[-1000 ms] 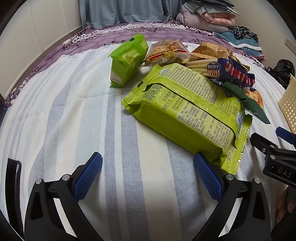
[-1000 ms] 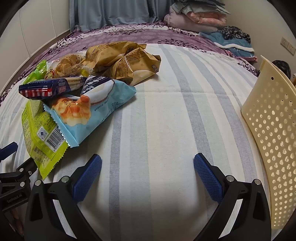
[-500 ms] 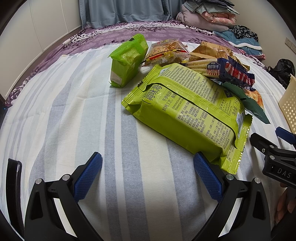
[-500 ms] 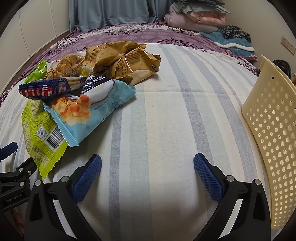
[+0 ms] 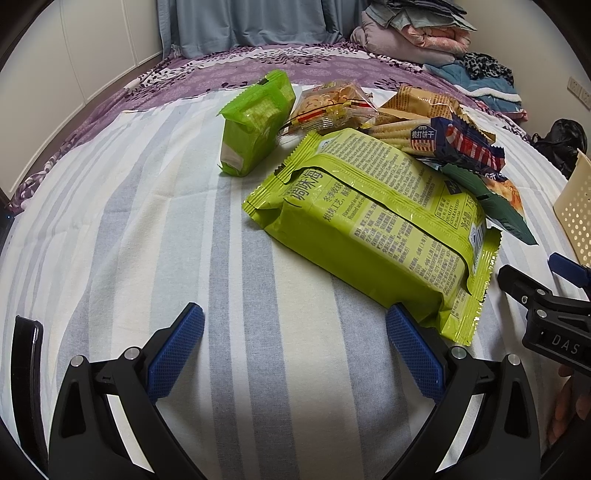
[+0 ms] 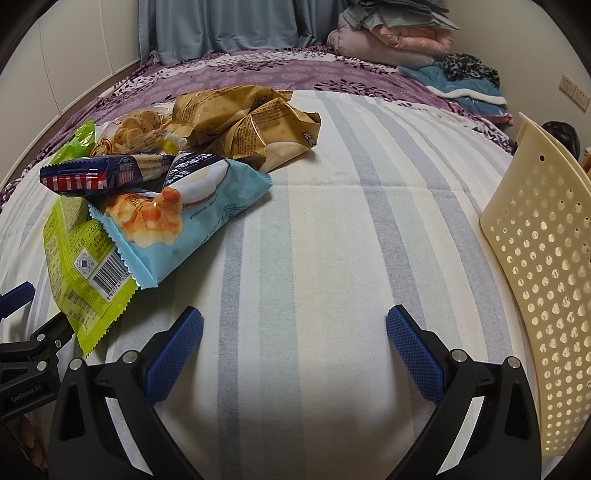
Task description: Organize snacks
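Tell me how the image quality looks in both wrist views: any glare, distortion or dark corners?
Left wrist: sharp, glare streaks on the big lime-green packet, stripes bowed by fisheye, black corners. Right wrist: evenly lit, a shadow under the right claw, the cream perforated basket curved at the edge, corners dark.

A bed fills most of both views, covered by a white cotton sheet with blue-grey and pale green stripes. Beyond it, across the upper middle, lies a purple bedspread with a dark leaf print. At the top centre hangs a grey-blue curtain. White panelled cupboard doors run along the upper left. At the upper right sits a pile of folded pink and grey quilts beside a blue blanket with white trim. A cream wall with white wall sockets shows at the far right.
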Demonstrator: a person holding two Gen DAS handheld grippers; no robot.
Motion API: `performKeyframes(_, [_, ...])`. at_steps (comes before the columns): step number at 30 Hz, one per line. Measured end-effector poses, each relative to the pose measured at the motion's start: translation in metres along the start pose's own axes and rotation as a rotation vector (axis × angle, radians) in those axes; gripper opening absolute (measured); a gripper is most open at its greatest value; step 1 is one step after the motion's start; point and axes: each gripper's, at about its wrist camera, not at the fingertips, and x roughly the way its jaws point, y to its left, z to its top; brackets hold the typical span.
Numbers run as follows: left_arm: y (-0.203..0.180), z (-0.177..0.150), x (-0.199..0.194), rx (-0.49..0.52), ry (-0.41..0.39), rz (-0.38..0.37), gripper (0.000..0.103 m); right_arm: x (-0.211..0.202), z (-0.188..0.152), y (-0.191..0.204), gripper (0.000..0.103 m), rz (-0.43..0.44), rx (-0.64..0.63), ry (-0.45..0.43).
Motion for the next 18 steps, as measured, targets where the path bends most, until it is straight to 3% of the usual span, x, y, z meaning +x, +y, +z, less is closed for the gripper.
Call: performKeyframes(18, [0.020, 0.001, -0.024, -0.017, -0.063, -0.011, 0.101, -0.041, -0.014, -0.013, 0.098, 0.150, 0.022, -0.051])
